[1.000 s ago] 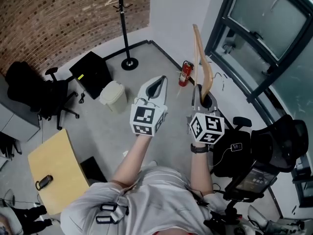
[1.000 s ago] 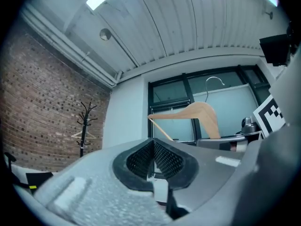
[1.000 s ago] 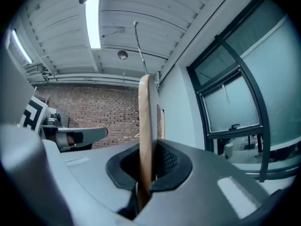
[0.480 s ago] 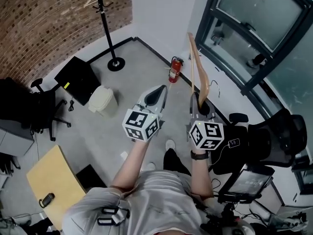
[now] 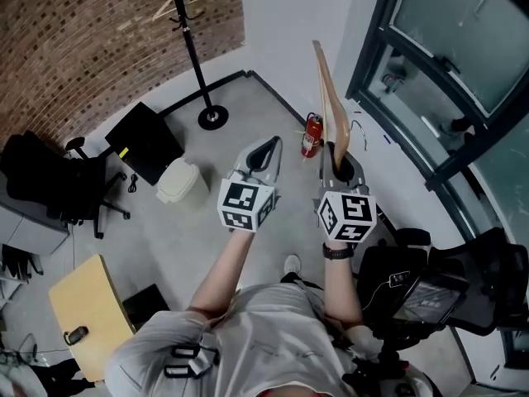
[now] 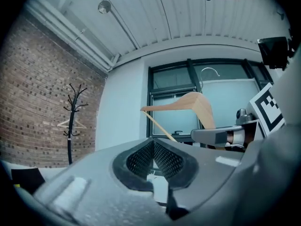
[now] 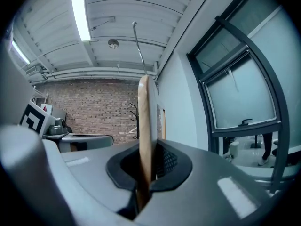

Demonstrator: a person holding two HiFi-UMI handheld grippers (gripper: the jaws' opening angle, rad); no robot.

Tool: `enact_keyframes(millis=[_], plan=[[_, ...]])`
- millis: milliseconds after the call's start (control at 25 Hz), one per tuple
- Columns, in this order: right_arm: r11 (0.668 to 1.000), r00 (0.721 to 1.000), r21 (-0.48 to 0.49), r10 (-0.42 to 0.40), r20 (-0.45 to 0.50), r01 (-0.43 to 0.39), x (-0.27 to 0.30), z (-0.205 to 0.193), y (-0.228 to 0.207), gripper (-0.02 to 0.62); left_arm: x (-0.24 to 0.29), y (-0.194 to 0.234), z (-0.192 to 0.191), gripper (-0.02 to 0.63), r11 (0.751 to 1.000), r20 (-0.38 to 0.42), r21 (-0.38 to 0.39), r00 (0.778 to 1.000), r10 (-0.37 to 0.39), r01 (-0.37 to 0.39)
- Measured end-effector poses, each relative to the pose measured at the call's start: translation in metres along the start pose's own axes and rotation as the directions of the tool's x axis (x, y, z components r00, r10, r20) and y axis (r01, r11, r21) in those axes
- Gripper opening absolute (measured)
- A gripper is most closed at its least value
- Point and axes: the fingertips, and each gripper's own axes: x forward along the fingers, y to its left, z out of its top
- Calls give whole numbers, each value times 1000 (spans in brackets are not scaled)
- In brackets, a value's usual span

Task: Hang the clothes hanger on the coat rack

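**Jaws.** The right gripper [image 7: 146, 166] is clamped on one end of the wooden hanger [image 7: 145, 121], whose free arm rises upright above it. This hold is the same as a second ago. The left gripper [image 6: 153, 161] has its jaws together with nothing between them, and it travels level beside the right one, on the side nearer the rack [image 5: 192, 52].

**Change.** Both grippers have moved forward together as the person walks. In the head view the bin [image 5: 178, 180] and the extinguisher [image 5: 311, 135], both on the near side of the rack, have slid slightly toward the person. The rack's base has drawn a little closer as well. The hanger is still well apart from the rack, with bare floor between them.

**Far field.** A second hanger [image 5: 169, 7] already hangs from the rack's upper arms.

**Reading.** The task appears to be in its carrying stage. The approach is advancing, the grip looks secure, and hooking has not begun. The wire hook [image 6: 209, 71] will probably have to be lifted to the level of the rack's arms once the person arrives.
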Motion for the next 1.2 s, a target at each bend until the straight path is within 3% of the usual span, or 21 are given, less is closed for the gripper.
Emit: enact_keyframes(millis=[200,320,480,600,760,960,1200], plan=[[999,999,-22,32,-3,-32,44,4,-45,2,61,7,7,-2,997,24,41,998,66,-66],[995,996,-37,93,-12,-93,65,-2,-62,2,86,13,0,-3,991,13,64,993,117,-118],[990,990,1,139,-28,-139,93,-14,-75,2,104,23,-11,-1,986,-22,29,986,164,-163],[984,982,25,178,-63,-177,115,-27,-71,2,110,37,-12,0,984,-1,-5,984,178,-178],[973,970,47,229,-82,-225,150,-40,-69,2,136,60,-40,2,980,-108,59,975,194,-189],[965,959,30,263,-108,-261,209,-51,-62,2,171,112,-63,0,970,-140,53,960,243,-237],[953,942,28,302,-144,-301,303,-36,-51,2,220,201,-39,2,955,-132,18,946,295,-295]])
